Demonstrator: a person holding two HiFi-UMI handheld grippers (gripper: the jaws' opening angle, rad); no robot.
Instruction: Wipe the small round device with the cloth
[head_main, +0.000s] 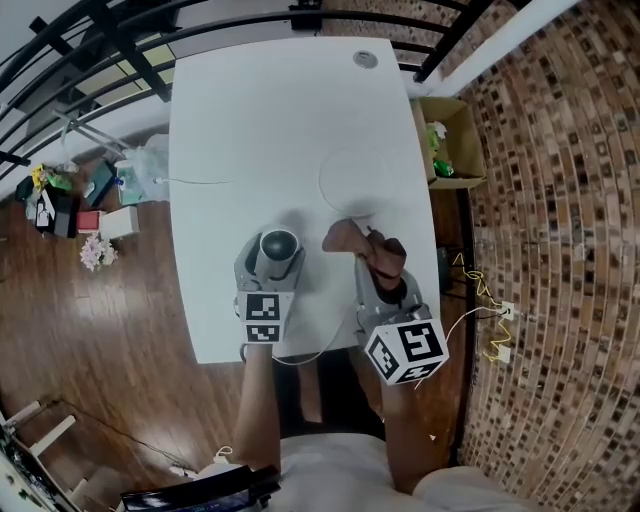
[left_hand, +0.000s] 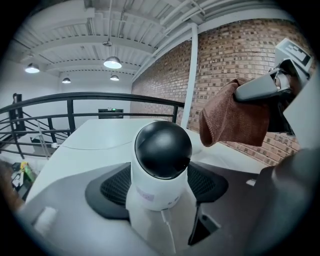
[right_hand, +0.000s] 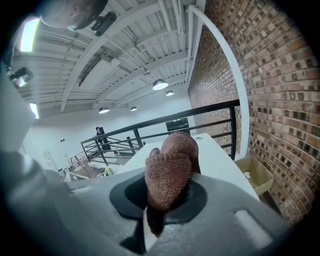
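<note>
The small round device (head_main: 280, 246), a white body with a black dome, sits between the jaws of my left gripper (head_main: 272, 262) near the front edge of the white table (head_main: 250, 120). In the left gripper view the device (left_hand: 161, 165) fills the gap of the gripper (left_hand: 160, 187), and a thin white cable runs from its base. My right gripper (head_main: 385, 265) is shut on a bunched brown cloth (head_main: 355, 240), which hangs just right of the device without touching it. The cloth (right_hand: 170, 172) sticks out of the right gripper (right_hand: 167, 195), and the cloth (left_hand: 232, 117) also shows at the upper right.
A thin white cable (head_main: 335, 175) loops over the table's middle, and a round grommet (head_main: 365, 59) sits at the far edge. An open cardboard box (head_main: 452, 140) stands on the floor at the right by the brick wall. Black railing runs behind the table; small clutter (head_main: 95, 215) lies on the floor at left.
</note>
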